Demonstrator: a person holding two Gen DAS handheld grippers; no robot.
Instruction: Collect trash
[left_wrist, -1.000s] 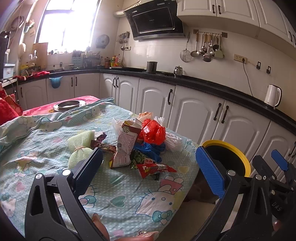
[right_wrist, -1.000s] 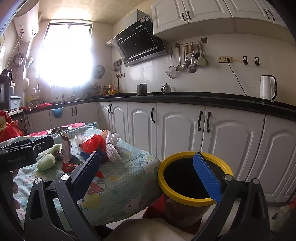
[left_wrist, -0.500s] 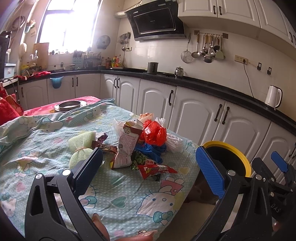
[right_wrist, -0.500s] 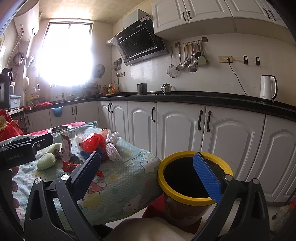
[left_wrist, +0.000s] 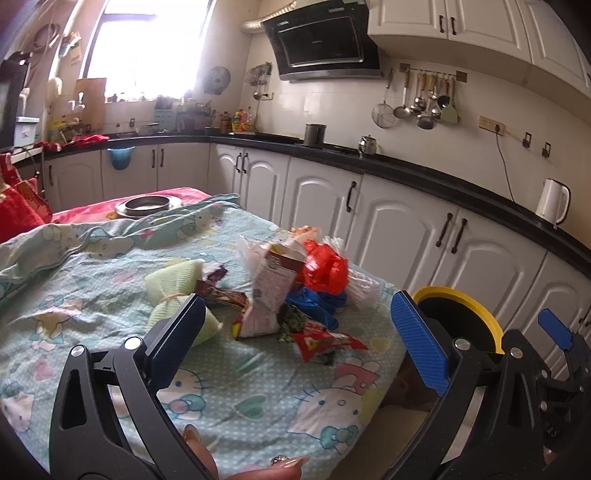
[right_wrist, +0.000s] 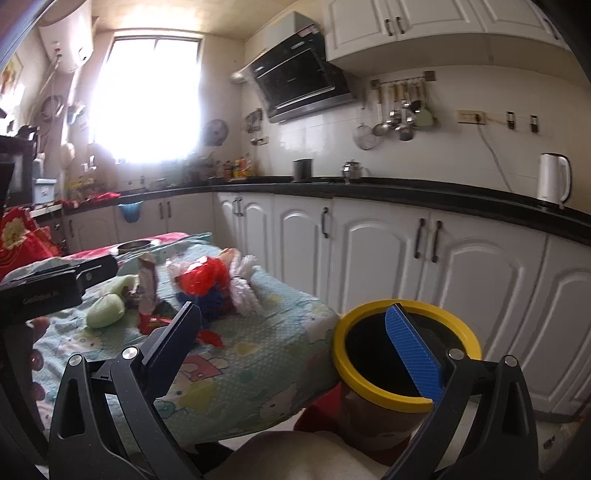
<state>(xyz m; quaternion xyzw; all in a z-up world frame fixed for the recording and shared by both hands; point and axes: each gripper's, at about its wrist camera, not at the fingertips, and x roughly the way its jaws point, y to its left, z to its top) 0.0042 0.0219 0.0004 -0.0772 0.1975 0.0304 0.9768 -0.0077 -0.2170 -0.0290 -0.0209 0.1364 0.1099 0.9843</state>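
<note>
A heap of trash lies on the Hello Kitty tablecloth (left_wrist: 110, 280): a crumpled carton (left_wrist: 267, 291), a red plastic bag (left_wrist: 325, 269), a blue bag (left_wrist: 317, 301), a red snack wrapper (left_wrist: 325, 341), a pale green bundle (left_wrist: 173, 291) and white paper cup liners (left_wrist: 364, 288). My left gripper (left_wrist: 295, 332) is open and empty, just short of the heap. My right gripper (right_wrist: 291, 332) is open and empty, off the table's right edge, above the yellow-rimmed bin (right_wrist: 406, 354). The heap also shows in the right wrist view (right_wrist: 201, 280), as does the left gripper (right_wrist: 48, 291).
The bin (left_wrist: 461, 317) stands on the floor at the table's right corner. White cabinets under a black counter (left_wrist: 406, 166) run behind. A metal dish (left_wrist: 147, 205) sits at the table's far end. A white kettle (left_wrist: 552, 201) stands on the counter.
The left gripper has edged slightly forward toward the heap. The right gripper has tilted and shifted a little over the bin. Both stay open.
</note>
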